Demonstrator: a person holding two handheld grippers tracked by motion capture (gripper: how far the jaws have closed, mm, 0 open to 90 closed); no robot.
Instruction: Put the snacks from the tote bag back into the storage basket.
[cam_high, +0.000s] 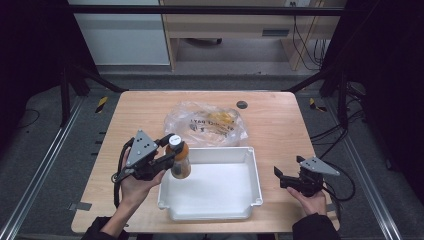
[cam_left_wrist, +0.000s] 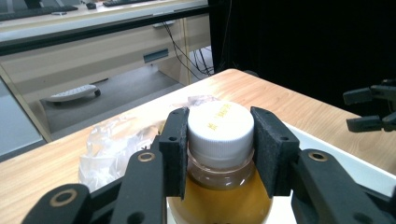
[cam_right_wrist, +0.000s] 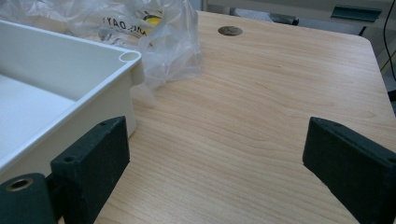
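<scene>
Over the white tray (cam_high: 252, 172), bottle (cam_high: 180, 162) in left gripper (cam_high: 167, 150) jaws.

High view overlooks the table (cam_high: 280, 125); gripper views sit close above it.

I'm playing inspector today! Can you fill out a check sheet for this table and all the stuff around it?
Surface: wooden table, with a small round dark cap near the far edge.
Job's things: bottle of amber liquid with a white lid, held over the left rim of the white tray; clear plastic bag lying behind the tray.
Clutter: nothing seen.
Grippers: left tool shut on the bottle's lid; right tool open, low over the table right of the tray.
Cables: black cable trailing from the left tool; more on the floor at right.
Surroundings: grey floor, wooden desk behind, dark curtains.
</scene>
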